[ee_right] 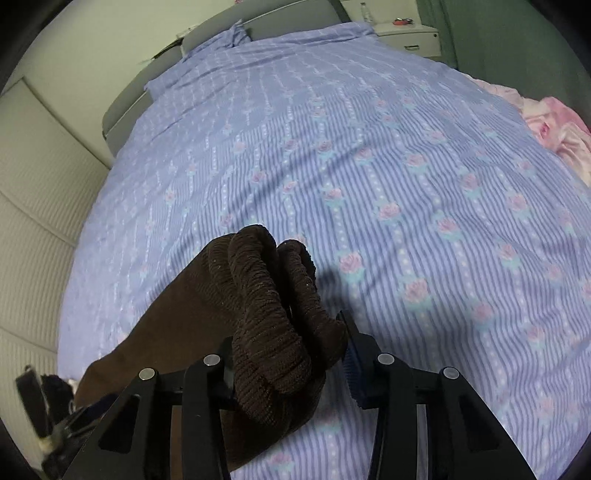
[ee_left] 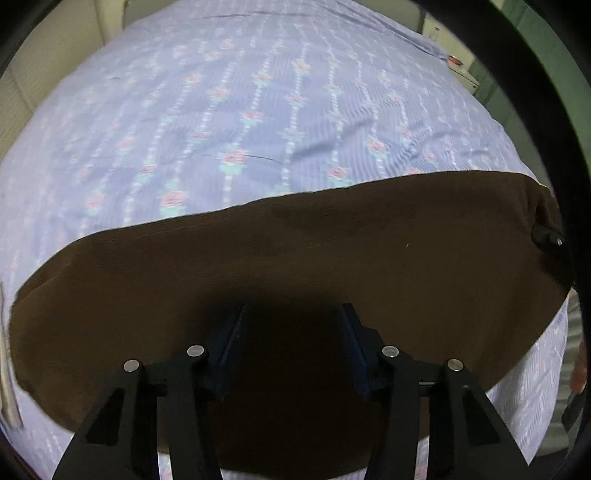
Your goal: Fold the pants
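Dark brown pants [ee_left: 332, 266] lie as a long band across the near part of a blue flowered bedsheet [ee_left: 258, 110]. My left gripper [ee_left: 295, 325] is open, its jaws spread just above the middle of the pants. In the right wrist view the bunched, ribbed end of the pants [ee_right: 273, 302] sits between the jaws of my right gripper [ee_right: 288, 339], raised off the bedsheet [ee_right: 406, 184]. The jaws stand wide; the cloth rests against the left finger, and the right pad [ee_right: 352, 354] is clear of it. The right gripper also shows at the pants' right end [ee_left: 546, 236].
The bed's near edge runs below the pants. A white cupboard [ee_right: 37, 221] stands left of the bed. A pink blanket [ee_right: 554, 125] lies at the right. A white nightstand [ee_right: 410, 37] and grey headboard [ee_right: 258, 14] are at the far end.
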The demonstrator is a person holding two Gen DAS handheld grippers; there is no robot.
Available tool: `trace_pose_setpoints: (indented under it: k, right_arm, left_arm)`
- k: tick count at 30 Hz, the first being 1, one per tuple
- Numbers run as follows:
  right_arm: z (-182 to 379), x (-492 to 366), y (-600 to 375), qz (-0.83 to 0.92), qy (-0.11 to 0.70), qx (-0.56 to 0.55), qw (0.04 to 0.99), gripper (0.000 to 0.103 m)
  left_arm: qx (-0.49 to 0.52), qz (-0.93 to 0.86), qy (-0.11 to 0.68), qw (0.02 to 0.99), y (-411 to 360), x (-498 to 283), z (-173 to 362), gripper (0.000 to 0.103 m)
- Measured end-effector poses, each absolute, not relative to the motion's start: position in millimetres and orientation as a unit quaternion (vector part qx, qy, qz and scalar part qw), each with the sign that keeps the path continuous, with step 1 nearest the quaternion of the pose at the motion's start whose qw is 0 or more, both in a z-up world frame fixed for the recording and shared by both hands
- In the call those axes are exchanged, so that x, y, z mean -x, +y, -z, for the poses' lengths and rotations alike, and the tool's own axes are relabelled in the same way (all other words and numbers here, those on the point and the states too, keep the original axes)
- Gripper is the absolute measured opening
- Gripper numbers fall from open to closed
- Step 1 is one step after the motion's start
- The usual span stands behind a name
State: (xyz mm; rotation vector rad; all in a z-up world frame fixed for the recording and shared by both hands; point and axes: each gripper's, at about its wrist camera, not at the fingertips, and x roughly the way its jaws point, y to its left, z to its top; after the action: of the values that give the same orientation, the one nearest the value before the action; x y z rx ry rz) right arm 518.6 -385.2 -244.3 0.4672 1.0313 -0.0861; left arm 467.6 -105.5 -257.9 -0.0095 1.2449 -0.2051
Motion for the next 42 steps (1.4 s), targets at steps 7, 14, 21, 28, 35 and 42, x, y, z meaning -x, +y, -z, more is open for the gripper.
trace_pose_setpoints:
  k: [7, 14, 21, 28, 35, 42]
  right_arm:
    - [211.5, -493.7, -371.0, 0.042, 0.473, -0.193, 0.858, 0.042]
    - [156.9, -486.3, -316.9, 0.05, 0.449, -0.095, 0.887, 0.042]
    - [109.7, -471.4, -244.5, 0.048, 0.432, -0.027, 0.9, 0.042]
    - [78.9, -461.6, -144.8, 0.016, 0.409, 0.039, 0.911, 0.042]
    - [88.0, -463.8, -33.8, -0.019, 0.412, 0.122, 0.903, 0.043]
    - [126.2, -469.8, 64.4, -0.07, 0.445, 0.172, 0.876, 0.043]
  left_arm:
    - [-0.057, 0.13, 0.616, 0.775, -135.5, -481.0, 289.7, 0.035]
    - [0.021, 0.126, 0.578, 0.806, -85.3, -467.5, 210.9, 0.033]
    - [-0.015, 0.032, 0.523, 0.851, 6.1, -415.4, 131.4, 0.056]
    - [-0.049, -0.029, 0.509, 0.859, 89.5, -372.7, 98.0, 0.076]
    - [-0.025, -0.042, 0.515, 0.856, 151.0, -348.0, 101.2, 0.076]
    - [-0.017, -0.047, 0.53, 0.847, 194.5, -345.0, 120.8, 0.076]
